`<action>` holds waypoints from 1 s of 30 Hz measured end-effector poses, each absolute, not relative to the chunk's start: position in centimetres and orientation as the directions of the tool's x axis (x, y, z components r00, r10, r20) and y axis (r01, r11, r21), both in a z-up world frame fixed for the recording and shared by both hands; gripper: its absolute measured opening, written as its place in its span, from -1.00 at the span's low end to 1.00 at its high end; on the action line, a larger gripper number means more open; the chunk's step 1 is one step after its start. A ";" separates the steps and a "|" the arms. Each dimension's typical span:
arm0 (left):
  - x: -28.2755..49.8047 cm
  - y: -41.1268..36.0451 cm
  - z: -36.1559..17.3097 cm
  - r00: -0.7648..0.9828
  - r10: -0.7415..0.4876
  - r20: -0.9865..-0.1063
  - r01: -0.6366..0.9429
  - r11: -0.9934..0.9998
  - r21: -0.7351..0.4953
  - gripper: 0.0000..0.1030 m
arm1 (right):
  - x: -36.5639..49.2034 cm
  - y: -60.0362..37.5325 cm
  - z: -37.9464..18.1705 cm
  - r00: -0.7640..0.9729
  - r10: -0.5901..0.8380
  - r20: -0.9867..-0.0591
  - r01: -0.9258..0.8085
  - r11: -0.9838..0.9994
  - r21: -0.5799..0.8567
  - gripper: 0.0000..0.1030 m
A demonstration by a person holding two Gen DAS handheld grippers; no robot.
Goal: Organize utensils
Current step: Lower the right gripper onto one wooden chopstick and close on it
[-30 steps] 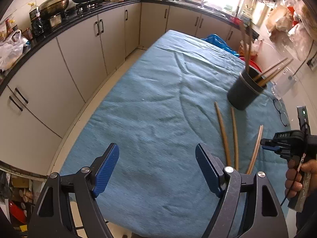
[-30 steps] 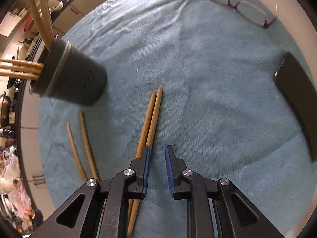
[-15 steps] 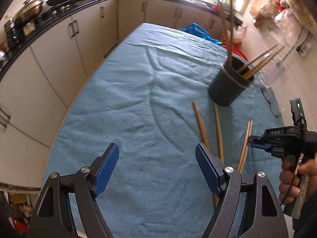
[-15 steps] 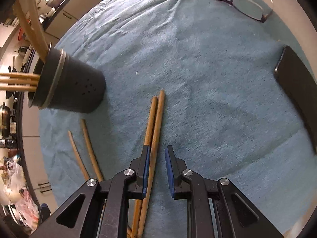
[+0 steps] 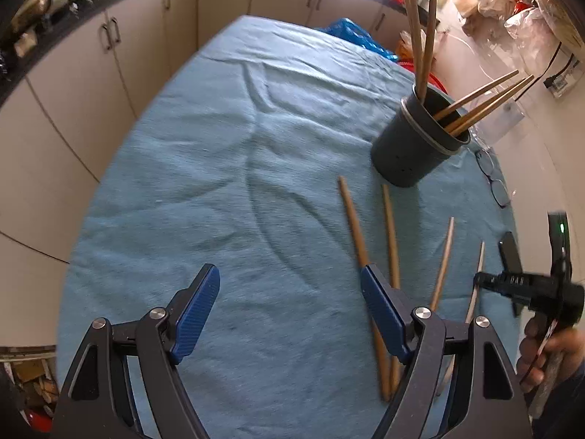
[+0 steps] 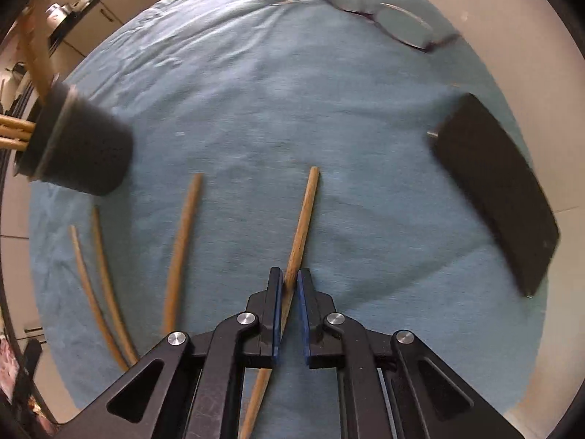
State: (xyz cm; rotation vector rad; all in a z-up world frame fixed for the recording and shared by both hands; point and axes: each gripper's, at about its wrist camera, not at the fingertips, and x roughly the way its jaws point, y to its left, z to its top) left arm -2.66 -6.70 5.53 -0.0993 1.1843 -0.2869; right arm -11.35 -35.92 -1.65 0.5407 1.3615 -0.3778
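My right claw (image 6: 289, 287) has its jaws pinched tight on one wooden chopstick (image 6: 303, 219), gripped partway along its shaft, low in the middle of the right wrist view; its far end points up toward the centre of the frame. My left claw (image 5: 289, 311) hangs wide apart over bare blue cloth (image 5: 219, 183) with nothing between its jaws, at the bottom of the left wrist view.

I judge this to be the pick-up step: one stick is caught but not yet lifted clear. Three more loose chopsticks (image 6: 179, 245) lie on the cloth at lower left of the right wrist view. The dark holder cup (image 6: 78, 153) stands at the left edge of that view, already carrying several sticks.

Next, as I read it, the held stick has to be raised, swung left and tipped more upright so its end drops into the cup's mouth without knocking the sticks fanned out there. The grip sits off the stick's middle, so it could pivot as it rises.

Off to the right lie a dark phone (image 6: 497, 186) and a pair of glasses (image 6: 398, 23), upper right. The only writing I find is small pale lettering on my right tool's body in the left wrist view, too blurred to read for certain
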 end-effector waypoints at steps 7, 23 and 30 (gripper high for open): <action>0.5 -11.3 3.6 0.232 -0.304 -0.924 0.223 0.941 -0.254 0.00 | -13.8 -38.7 -2.2 0.188 0.093 -0.978 0.585 0.789 0.188 -0.87; 2.6 -17.9 0.6 0.210 -0.136 -0.968 0.322 0.945 -0.063 -0.84 | -11.1 -41.1 -2.4 0.159 0.083 -0.984 0.592 0.790 0.162 -0.79; 0.5 -15.4 1.9 0.238 -0.241 -0.941 0.302 0.939 -0.164 -0.89 | -10.8 -39.8 -1.5 0.235 0.140 -0.962 0.537 0.806 0.249 -0.87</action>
